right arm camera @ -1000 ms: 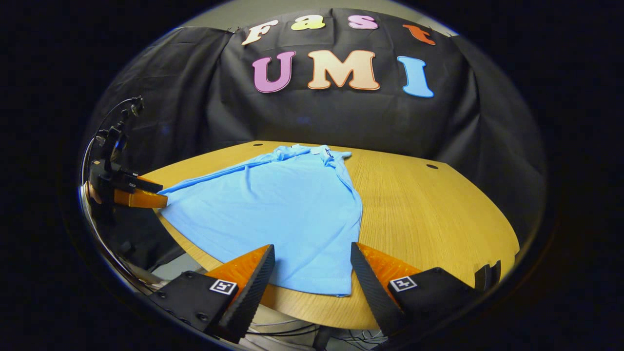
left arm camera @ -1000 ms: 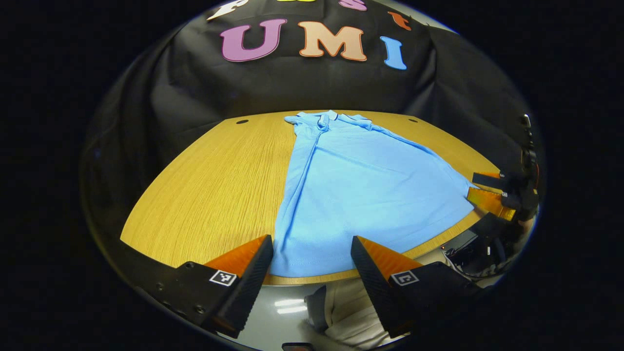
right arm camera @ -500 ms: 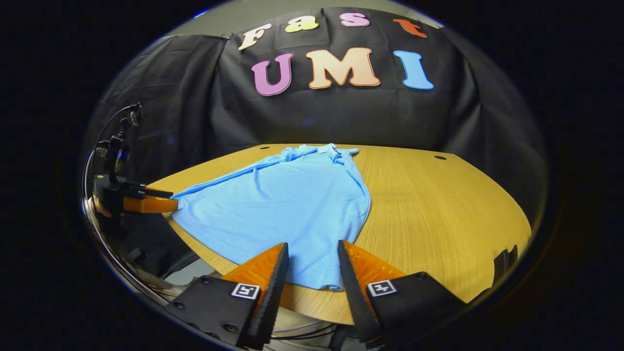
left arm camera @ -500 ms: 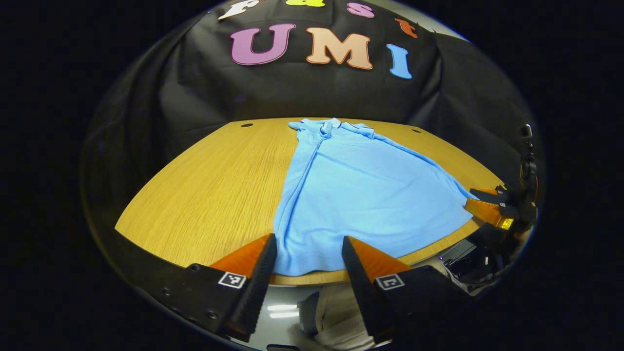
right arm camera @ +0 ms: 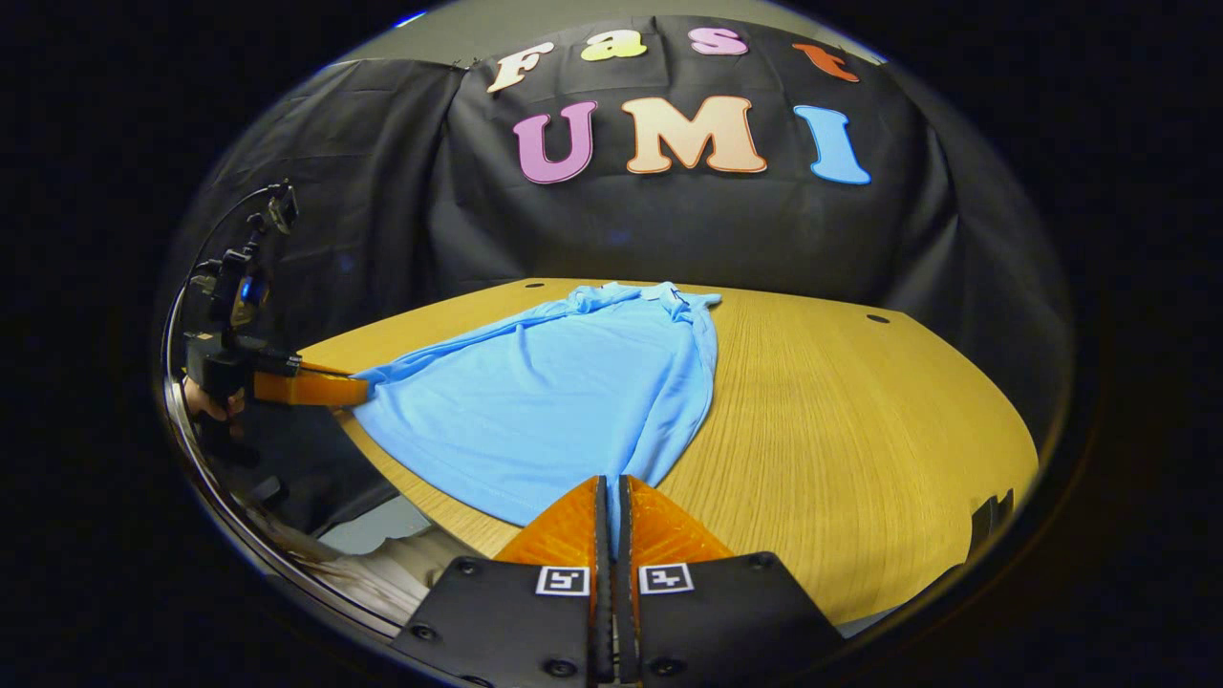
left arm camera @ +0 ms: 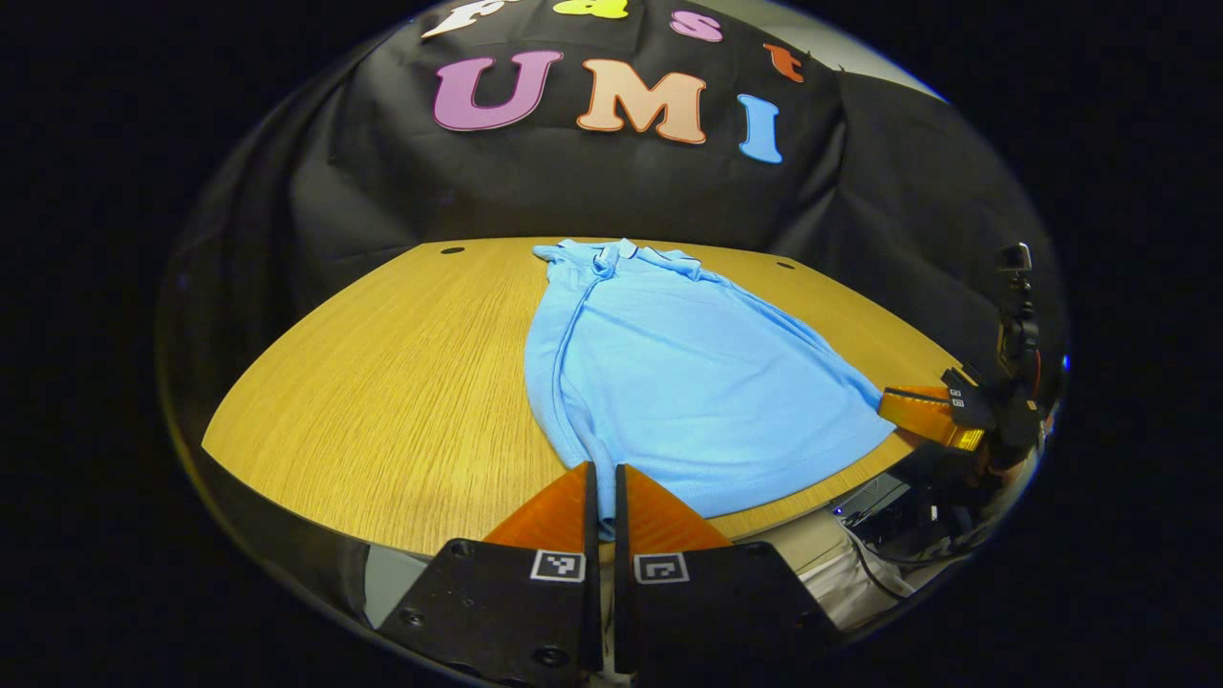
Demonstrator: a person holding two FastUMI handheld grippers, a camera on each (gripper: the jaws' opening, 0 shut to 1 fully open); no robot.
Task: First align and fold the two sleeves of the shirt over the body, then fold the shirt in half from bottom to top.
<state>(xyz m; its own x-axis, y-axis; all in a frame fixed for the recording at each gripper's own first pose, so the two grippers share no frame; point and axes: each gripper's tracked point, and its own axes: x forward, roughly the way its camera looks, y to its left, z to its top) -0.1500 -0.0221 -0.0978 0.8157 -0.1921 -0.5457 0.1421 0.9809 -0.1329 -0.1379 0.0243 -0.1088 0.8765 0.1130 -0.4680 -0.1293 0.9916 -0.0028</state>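
A light blue shirt (left arm camera: 683,382) (right arm camera: 554,392) lies flat on the wooden table (left arm camera: 401,382), collar toward the far wall, sleeves folded in over the body. In the left gripper view my left gripper (left arm camera: 602,478) is shut on the shirt's bottom hem at its left corner. My right gripper (right arm camera: 609,489) is shut on the hem at the right corner in the right gripper view. Each view also catches the other gripper, at the opposite hem corner: the right gripper (left arm camera: 893,406) and the left gripper (right arm camera: 358,390).
The table's near edge (right arm camera: 449,521) runs just under the hem. A person's hand (right arm camera: 205,401) holds the far gripper. Two small dark holes (left arm camera: 449,250) (left arm camera: 785,265) mark the table's far side. Bare wood (right arm camera: 841,420) lies to the shirt's side.
Both grippers went from open around the hem corners to shut on the hem. The lower edge has drawn slightly inward and bunched near the fingers.
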